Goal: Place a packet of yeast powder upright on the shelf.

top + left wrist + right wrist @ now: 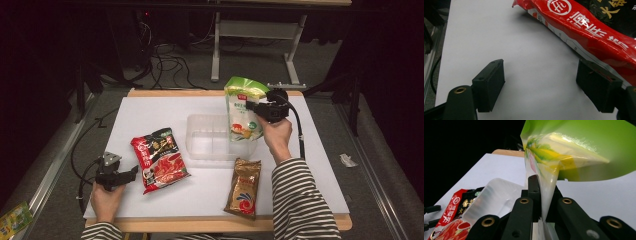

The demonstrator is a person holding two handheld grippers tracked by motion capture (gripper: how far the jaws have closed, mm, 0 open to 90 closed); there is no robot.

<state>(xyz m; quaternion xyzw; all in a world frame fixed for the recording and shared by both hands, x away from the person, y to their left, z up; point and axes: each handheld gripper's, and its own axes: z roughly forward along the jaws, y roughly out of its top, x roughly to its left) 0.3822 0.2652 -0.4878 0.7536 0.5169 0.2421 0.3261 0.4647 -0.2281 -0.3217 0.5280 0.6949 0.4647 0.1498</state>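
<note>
My right gripper [250, 106] is shut on a green and white pouch [242, 107], holding it upright over the right end of a clear plastic tub [207, 137]. In the right gripper view the pouch [564, 152] is pinched by its edge between the jaws of that gripper [543, 192]. My left gripper [132, 172] rests open near the table's front left, just left of a red and black sauce packet [159, 160]. In the left gripper view the packet [589, 27] lies beyond the right jaw, and bare white table lies between the fingertips of my left gripper [546, 82].
A brown and gold packet [244, 187] lies near the front edge, right of centre. The white table top [150, 115] has wooden edges. Cables and a desk frame [250, 45] stand on the floor behind. A small packet [12, 220] lies on the floor at far left.
</note>
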